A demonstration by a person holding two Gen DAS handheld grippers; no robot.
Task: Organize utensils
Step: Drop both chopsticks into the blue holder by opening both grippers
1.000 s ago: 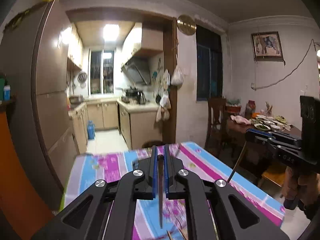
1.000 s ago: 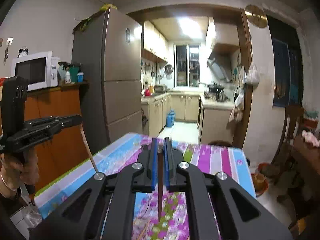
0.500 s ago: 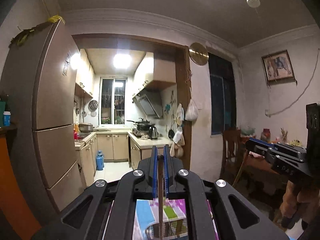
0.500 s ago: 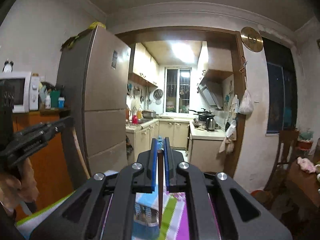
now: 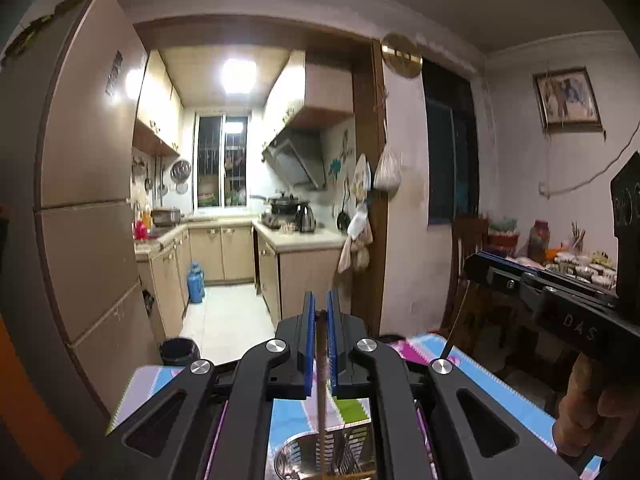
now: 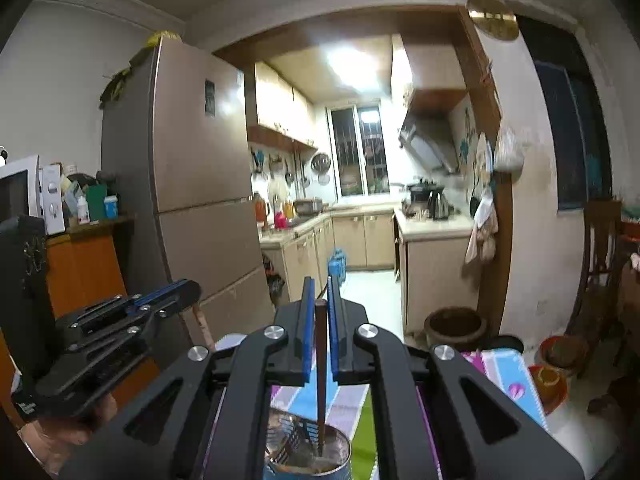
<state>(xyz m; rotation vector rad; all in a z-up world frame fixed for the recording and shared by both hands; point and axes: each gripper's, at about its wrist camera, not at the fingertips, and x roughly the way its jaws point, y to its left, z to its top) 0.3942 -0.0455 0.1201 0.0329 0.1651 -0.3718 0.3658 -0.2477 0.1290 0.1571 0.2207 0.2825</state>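
Note:
My left gripper [image 5: 319, 312] is shut on a brown chopstick [image 5: 321, 376] that hangs down over a slotted metal utensil holder [image 5: 320, 456] on the striped tablecloth. My right gripper [image 6: 319, 300] is shut on another brown chopstick [image 6: 321, 376]; its lower end reaches into the round metal holder [image 6: 308, 452], which holds other utensils. The right gripper also shows at the right of the left wrist view [image 5: 476, 264], with its chopstick [image 5: 454, 332] hanging below. The left gripper shows at the left of the right wrist view [image 6: 188, 292].
The colourful striped tablecloth [image 5: 472, 376] covers the table [image 6: 508, 376]. A tall fridge [image 6: 192, 184] and an orange cabinet [image 6: 80, 272] stand on the left. A dining table with dishes [image 5: 576, 264] and a wooden chair [image 5: 472, 264] are on the right. The kitchen doorway lies ahead.
Both grippers rose and tilted up, then came down over the holder. The metal holder has come into view below both, and the right chopstick's tip now sits inside it.

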